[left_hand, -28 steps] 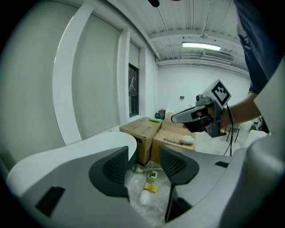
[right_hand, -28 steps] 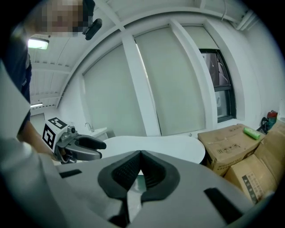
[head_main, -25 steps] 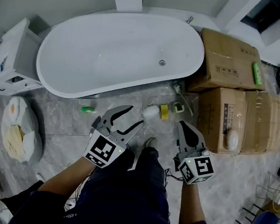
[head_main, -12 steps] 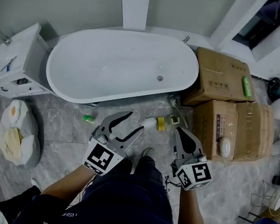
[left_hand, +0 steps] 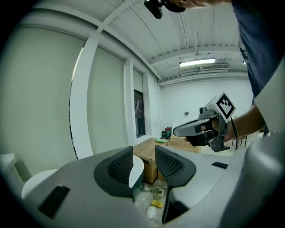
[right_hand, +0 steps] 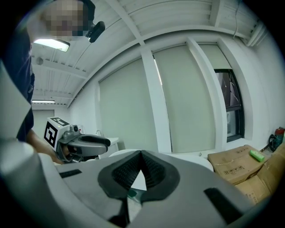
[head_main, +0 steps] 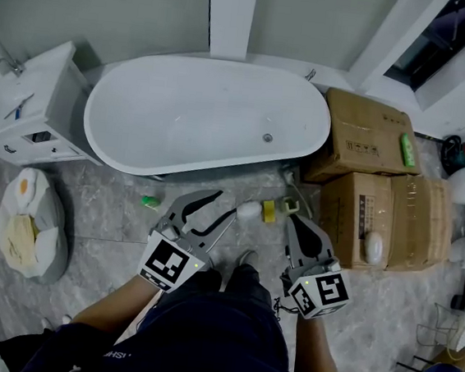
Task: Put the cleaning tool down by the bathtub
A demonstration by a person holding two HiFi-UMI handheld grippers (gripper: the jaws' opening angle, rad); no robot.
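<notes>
The white bathtub [head_main: 182,118] stands against the far wall in the head view. On the grey floor just in front of it lies a small white rounded object [head_main: 249,210] next to a yellow piece [head_main: 269,210]; both also show low in the left gripper view, the white object [left_hand: 151,213] and the yellow piece [left_hand: 156,203]. My left gripper [head_main: 225,205] hovers beside them. Its jaws have just been closing, and there is still a gap with nothing between them [left_hand: 149,162]. My right gripper [head_main: 293,219] is shut and empty, tips touching [right_hand: 141,153].
Stacked cardboard boxes [head_main: 369,146] stand right of the tub, with a green item [head_main: 407,149] on top. A white cabinet [head_main: 26,110] stands at the left, and a round cushion [head_main: 30,222] lies on the floor. A small green thing [head_main: 150,202] lies near the tub.
The left jaws have narrowed from wide open. Both grippers sit a little lower in the head view, and the tub appears smaller and farther off.
</notes>
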